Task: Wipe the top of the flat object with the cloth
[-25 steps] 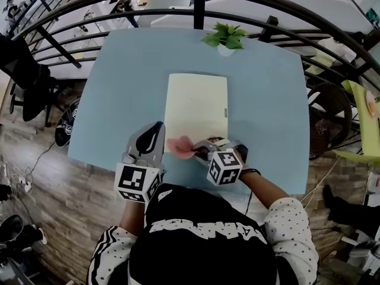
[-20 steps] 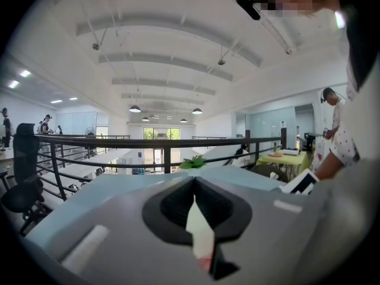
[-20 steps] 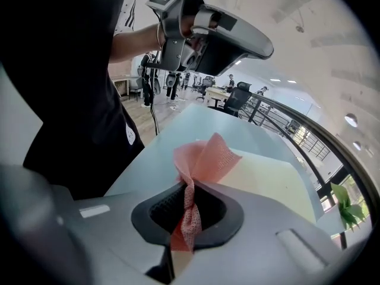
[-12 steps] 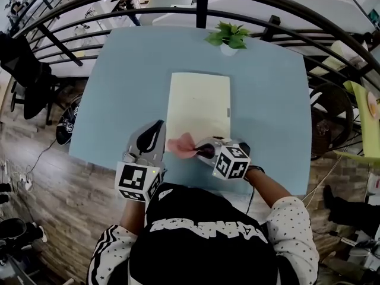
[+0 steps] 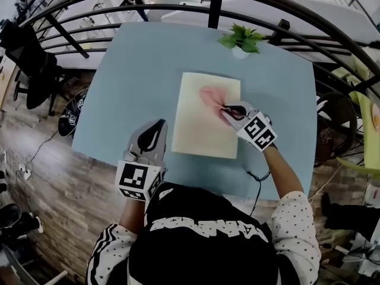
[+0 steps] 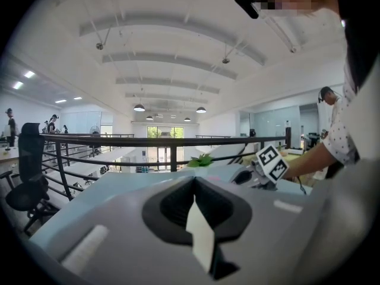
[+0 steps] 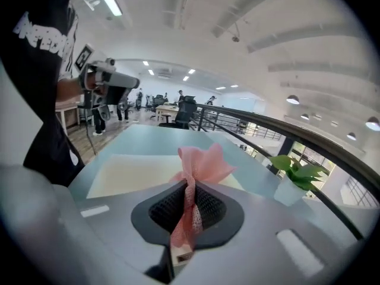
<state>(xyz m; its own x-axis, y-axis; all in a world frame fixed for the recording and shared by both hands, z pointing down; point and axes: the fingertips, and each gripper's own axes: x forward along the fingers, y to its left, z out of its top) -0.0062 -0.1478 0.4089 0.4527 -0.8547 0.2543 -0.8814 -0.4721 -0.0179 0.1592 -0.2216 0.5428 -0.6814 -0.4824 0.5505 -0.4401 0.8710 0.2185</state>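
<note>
Light blue worktop (image 5: 136, 70). Small green plant in a white pot (image 5: 242, 42) at its far edge. Curved black railing (image 5: 178, 8) beyond. Black office chair (image 5: 32, 64) at left. Wood-plank floor (image 5: 53, 200).

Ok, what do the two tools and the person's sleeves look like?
Both the left tool and right tool are grey with black-lined jaws, each carrying a white cube printed with black square markers. A thin black cable runs from the right one. The sleeves are white with small dark dots, under a black top with white lettering.
</note>
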